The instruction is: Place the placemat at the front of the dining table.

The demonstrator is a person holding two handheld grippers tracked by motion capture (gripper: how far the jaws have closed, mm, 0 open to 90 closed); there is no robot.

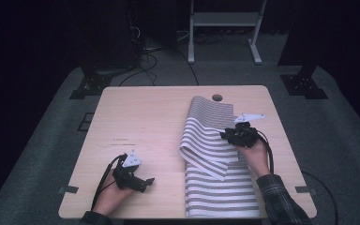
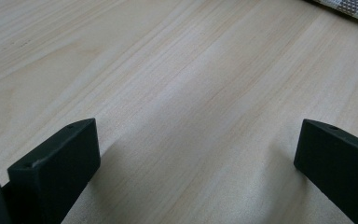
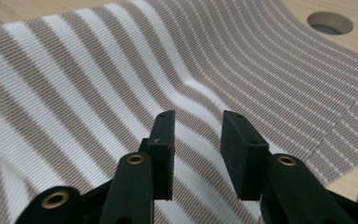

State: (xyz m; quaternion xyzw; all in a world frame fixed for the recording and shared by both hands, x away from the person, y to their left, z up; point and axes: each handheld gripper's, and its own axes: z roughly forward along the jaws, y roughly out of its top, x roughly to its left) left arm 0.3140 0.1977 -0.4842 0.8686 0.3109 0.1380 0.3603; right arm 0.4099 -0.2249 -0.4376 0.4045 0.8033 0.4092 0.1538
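We see a pale wooden table (image 1: pixel 136 122) with a striped cloth (image 1: pixel 220 187) on its right half, running from the near edge almost to the round hole (image 1: pixel 217 97) near the far edge. The cloth's far part is lifted and folded toward the near side, so that a loose flap overlaps the flat near part; its free corner (image 1: pixel 221 177) lies about midway along the cloth.

The right gripper (image 1: pixel 234 135) sits at the right edge of the raised fold, held by the right hand (image 1: pixel 255 154). In the right gripper view its jaws stand a narrow gap apart, with the cloth (image 3: pixel 121 70) curving up just beyond them; we cannot tell whether any fabric is pinched between them.

The left gripper (image 1: pixel 143 183) rests low over bare wood at the near left, well apart from the cloth, in the left hand (image 1: pixel 110 194). In the left gripper view its jaws are spread wide with nothing between them, and a cloth edge (image 2: pixel 349 7) shows at the far right.

The cloth bears alternating white and grey-brown bands, broad at the near end and finer at the far end, in a visible woven mesh.
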